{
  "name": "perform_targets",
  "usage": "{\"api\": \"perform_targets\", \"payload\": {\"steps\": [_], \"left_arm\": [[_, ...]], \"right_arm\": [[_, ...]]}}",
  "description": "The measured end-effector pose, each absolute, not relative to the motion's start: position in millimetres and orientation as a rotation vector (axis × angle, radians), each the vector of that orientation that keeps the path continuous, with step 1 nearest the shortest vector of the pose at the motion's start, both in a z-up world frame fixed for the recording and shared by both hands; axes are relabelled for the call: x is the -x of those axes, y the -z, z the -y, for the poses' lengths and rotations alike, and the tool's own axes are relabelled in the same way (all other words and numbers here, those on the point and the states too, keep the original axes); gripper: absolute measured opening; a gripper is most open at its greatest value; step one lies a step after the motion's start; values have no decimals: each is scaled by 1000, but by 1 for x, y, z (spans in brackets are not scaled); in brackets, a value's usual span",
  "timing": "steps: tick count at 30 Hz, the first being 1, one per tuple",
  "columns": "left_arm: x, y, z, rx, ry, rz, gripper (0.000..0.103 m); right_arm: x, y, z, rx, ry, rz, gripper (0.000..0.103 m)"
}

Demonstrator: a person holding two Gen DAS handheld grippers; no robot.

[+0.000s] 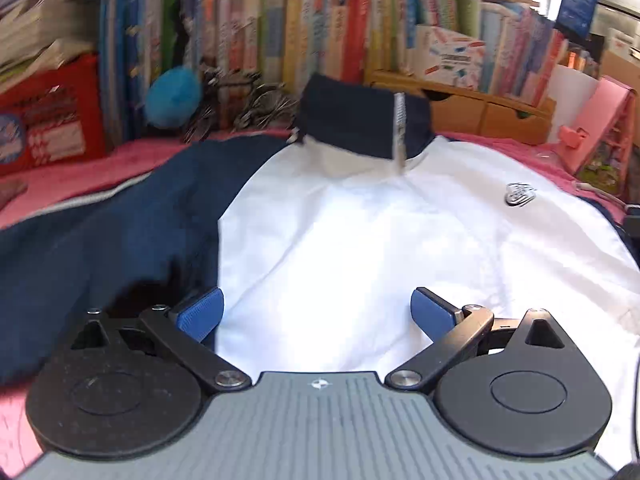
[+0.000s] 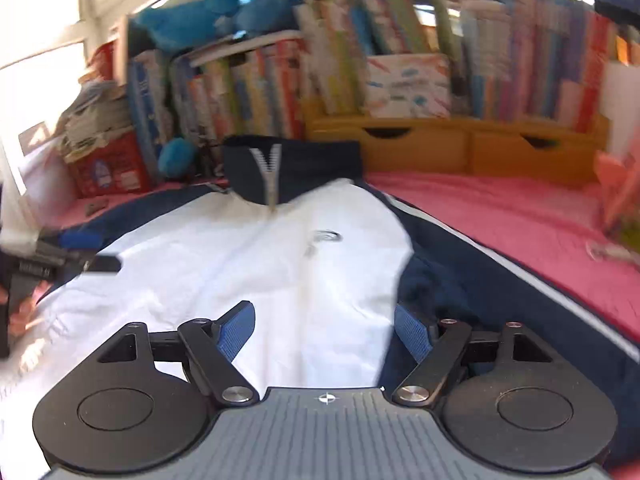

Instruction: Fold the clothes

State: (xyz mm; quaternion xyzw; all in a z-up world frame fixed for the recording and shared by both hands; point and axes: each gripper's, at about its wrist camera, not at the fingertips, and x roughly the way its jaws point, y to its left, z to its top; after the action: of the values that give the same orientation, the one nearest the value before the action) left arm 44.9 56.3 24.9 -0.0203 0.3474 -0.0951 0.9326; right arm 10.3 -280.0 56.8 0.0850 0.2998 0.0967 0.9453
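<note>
A white jacket [image 1: 360,232] with navy sleeves and a navy zip collar [image 1: 360,116] lies spread flat, front up, on a pink cloth. My left gripper [image 1: 318,312] is open and empty, low over the jacket's lower left part, its left finger by the navy left sleeve [image 1: 100,232]. My right gripper [image 2: 324,330] is open and empty over the jacket [image 2: 240,256] at the seam of the navy right sleeve [image 2: 480,280]. The left gripper [image 2: 60,256] shows at the left edge of the right wrist view.
The pink cloth [image 2: 500,220] covers the surface. Rows of books [image 1: 320,20] and a wooden drawer unit [image 2: 460,148] stand behind the collar. A red box [image 1: 48,120] and a blue plush [image 1: 174,96] are at the back left, a pink toy house [image 1: 600,128] at the right.
</note>
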Motion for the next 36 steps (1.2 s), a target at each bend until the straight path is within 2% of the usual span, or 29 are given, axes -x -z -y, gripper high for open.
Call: {"api": "perform_targets", "payload": {"steps": [4,9,11,13,14,15,17,18,20,22,25,26,29,32,34,36], "left_arm": [[-40,-17,-57,32,134,-706,103],[-41,-13,-47,-31,107,-725,103],[-40,-12,-47,-37,100,-725,103],[-41,-11,-46,-38,99,-725,103],[-41,-10,-45,-38,99,-725,103],[-41,-10,-45,-38,99,-725,103],[-41,-10,-45,-38,99,-725,103],[-41,-10,-45,-38,99,-725,103],[-41,-10,-45,-38,98,-725,103],[-41,-10,-45,-39,99,-725,103],[-41,-10,-45,-38,99,-726,103],[-41,-10,-45,-38,99,-726,103],[-41,-9,-45,-38,97,-726,103],[-41,-9,-45,-38,97,-725,103],[-41,-9,-45,-38,97,-725,103],[-41,-9,-45,-38,97,-725,103]], "right_arm": [[6,-63,363,-288,336,-505,90],[-29,-49,411,-255,635,-630,102],[-47,-35,418,-241,670,-709,102],[-61,-23,424,-240,700,-776,90],[-61,-22,428,-265,709,-766,73],[-58,-24,431,-287,717,-753,48],[-55,-35,436,-336,668,-718,17],[-51,-45,439,-356,633,-679,13],[-32,-78,440,-333,574,-503,12],[3,-113,437,-269,506,-243,12],[65,-130,450,-269,480,15,12],[86,-135,455,-271,474,95,15],[102,-112,491,-326,624,-48,20],[95,-65,532,-384,818,-384,27],[104,-45,533,-396,839,-452,29],[114,-31,525,-393,822,-478,39]]}}
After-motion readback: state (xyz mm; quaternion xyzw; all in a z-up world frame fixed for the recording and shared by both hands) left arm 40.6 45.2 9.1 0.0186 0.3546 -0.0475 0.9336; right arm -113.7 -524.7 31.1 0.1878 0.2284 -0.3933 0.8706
